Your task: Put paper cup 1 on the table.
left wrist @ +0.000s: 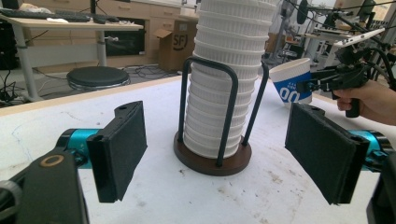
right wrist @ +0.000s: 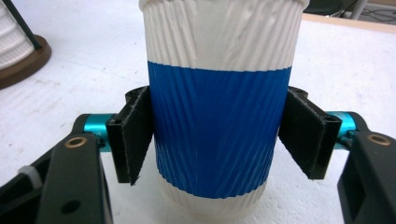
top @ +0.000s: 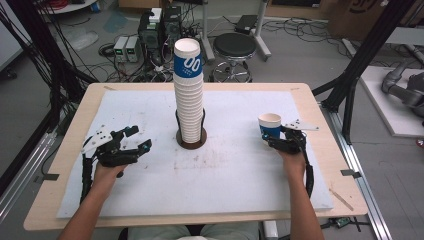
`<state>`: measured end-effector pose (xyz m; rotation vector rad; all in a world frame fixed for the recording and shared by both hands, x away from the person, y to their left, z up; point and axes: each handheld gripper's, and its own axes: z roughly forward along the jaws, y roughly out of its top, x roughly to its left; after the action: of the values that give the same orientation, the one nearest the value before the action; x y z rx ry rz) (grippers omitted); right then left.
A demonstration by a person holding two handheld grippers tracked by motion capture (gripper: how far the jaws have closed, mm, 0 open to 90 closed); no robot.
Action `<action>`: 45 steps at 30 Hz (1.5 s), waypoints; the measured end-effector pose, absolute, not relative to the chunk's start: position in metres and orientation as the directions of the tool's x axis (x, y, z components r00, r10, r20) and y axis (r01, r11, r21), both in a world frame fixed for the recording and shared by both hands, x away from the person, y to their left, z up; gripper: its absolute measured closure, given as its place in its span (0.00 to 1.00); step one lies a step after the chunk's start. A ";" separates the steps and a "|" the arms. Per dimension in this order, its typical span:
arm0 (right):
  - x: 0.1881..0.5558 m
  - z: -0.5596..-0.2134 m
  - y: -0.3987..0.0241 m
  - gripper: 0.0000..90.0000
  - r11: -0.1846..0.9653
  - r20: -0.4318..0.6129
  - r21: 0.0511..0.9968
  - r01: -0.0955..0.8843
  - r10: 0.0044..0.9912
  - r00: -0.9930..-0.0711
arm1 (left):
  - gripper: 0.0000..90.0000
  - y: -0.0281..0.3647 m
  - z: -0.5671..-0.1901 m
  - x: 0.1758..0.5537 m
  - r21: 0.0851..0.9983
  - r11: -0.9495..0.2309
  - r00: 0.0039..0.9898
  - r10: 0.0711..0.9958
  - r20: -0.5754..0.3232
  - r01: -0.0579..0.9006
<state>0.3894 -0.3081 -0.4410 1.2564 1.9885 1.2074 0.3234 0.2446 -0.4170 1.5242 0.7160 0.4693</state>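
Evidently the right gripper [right wrist: 219, 140] pinched the cup [right wrist: 219, 116] upright — pads on its blue band — while the left gripper [left wrist: 224, 154] waited, jaws spread, facing the cup stack [left wrist: 229, 79].

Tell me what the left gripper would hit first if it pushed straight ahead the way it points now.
Likely the cup stack in its wire holder, dead ahead between the open left gripper pads; white table mat lies bare before it.

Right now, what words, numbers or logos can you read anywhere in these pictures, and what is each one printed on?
"00" in white, on the blue band of the top cup of the stack.
"00" in white, on the blue band of the cup in the right gripper.
"SF", partly hidden, on the cardboard box on the floor.
Small print under the "00" on the top cup: too small to read.
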 end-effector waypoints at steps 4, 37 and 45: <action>0.386 -0.441 -0.310 0.33 0.202 0.037 0.867 0.455 0.886 -0.463 | 0.23 0.245 -0.417 0.323 0.987 0.017 0.718 0.684 -0.127 0.158; 0.345 -0.439 -0.338 0.22 0.223 0.057 0.838 0.498 0.872 -0.486 | 0.18 0.247 -0.416 0.324 0.982 0.021 0.689 0.710 -0.147 0.188; 0.309 -0.412 -0.341 0.22 0.225 0.058 0.871 0.436 0.835 -0.547 | 0.18 0.246 -0.414 0.326 0.977 -0.002 0.684 0.715 -0.147 0.213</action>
<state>0.3085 -0.3413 -0.4116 1.1699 2.0805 1.2642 0.3255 0.2457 -0.4135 1.5608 0.7870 0.4669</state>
